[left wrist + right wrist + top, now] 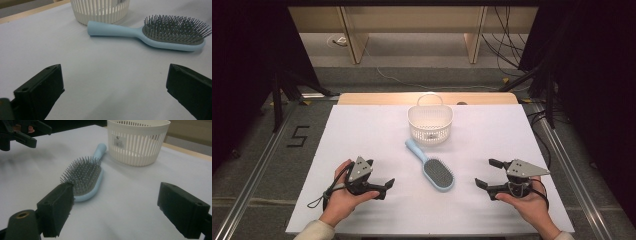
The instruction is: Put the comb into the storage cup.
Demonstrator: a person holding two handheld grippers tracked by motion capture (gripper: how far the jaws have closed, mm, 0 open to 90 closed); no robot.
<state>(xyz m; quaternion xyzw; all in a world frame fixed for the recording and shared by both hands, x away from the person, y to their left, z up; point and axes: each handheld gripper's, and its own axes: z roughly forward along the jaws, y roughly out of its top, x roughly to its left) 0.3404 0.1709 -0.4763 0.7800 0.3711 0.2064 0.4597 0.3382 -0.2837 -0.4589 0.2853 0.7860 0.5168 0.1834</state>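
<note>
Looking down, I see the big white tabletop first, and my two hands rest on its near edge, one on each side. Next comes the white basket, standing upright near the far middle, with slats all round and a thin handle on top. Just in front of it lies the blue hairbrush, flat on its back with the bristles up. Its handle end points at the basket and sits very close to it, though I cannot tell if they touch. My left tongs are open wide and hold nothing, well apart from the brush. My right tongs are open wide too and also hold nothing. I think the brush is light and hard, and the smooth plastic may be a bit slippery. The bristles are bendy and pokey, so I would not pinch there. I think the best place to grab is the thin handle, from the sides, near where it meets the head. Some things are hard to see. A small thing lies inside the basket, but I cannot tell what it is. The basket has a sticker with print too tiny to read. In my left tongs view the basket top is cut off.
</note>
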